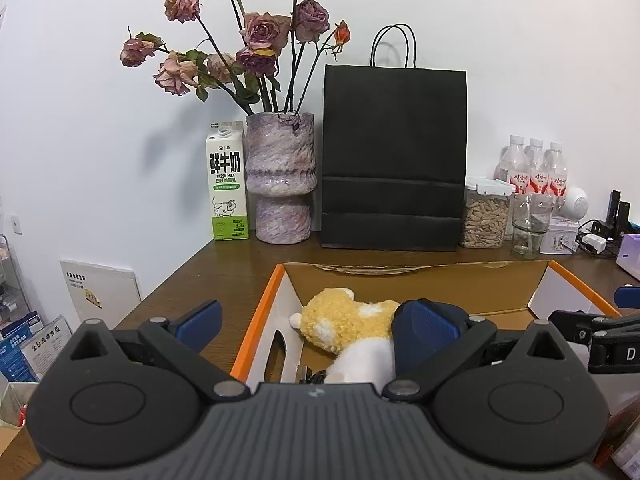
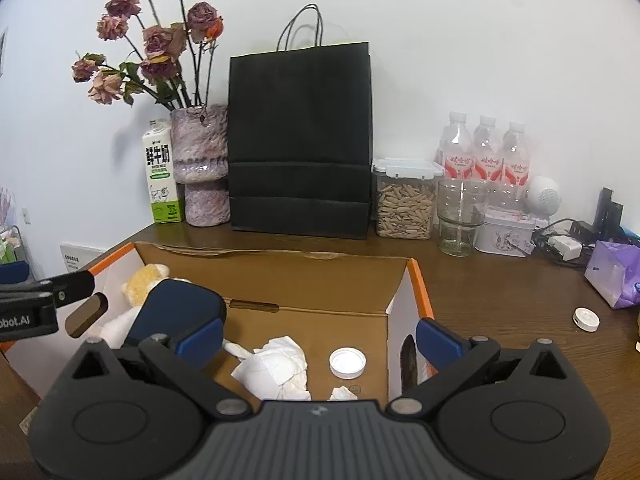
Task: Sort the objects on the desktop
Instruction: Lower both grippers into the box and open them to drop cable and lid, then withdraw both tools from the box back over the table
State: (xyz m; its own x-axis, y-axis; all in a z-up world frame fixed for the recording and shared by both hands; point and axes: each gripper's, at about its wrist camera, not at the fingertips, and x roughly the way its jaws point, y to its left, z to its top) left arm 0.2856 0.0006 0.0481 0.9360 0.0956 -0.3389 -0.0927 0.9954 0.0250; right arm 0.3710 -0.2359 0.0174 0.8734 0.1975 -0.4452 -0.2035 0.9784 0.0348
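we see an open cardboard box (image 2: 280, 272) with orange rims on the brown desk (image 2: 500, 292), and we take it as our landmark. inside the box, at its left end, lies a yellow and white plush toy (image 1: 344, 316); toward the near middle of the box floor sit crumpled white tissues (image 2: 276, 368), and just right of them a white bottle cap (image 2: 347, 362). behind the box a black paper bag (image 2: 300, 140) stands against the wall, with a purple vase (image 2: 202, 164) of dried roses and a milk carton (image 2: 160, 172) to its left. behind the box's right corner a lidded clear canister (image 2: 405, 204) holds pale seeds, with a clear glass (image 2: 459, 216) beside it, a tin (image 2: 506, 236) next to that, and three water bottles (image 2: 486, 148) at the wall. on the desk well right of the box lie a purple pack (image 2: 614, 276) and a small white round disc (image 2: 586, 319). our left gripper (image 1: 308, 320) reaches over the box's left wall, its jaws spread wide and empty; the left finger hangs outside the wall, the right finger overlaps the plush toy, though we cannot tell if it touches. our right gripper (image 2: 320, 332) hovers over the box's right half, jaws also spread wide and holding nothing, with the right finger outside the right wall.
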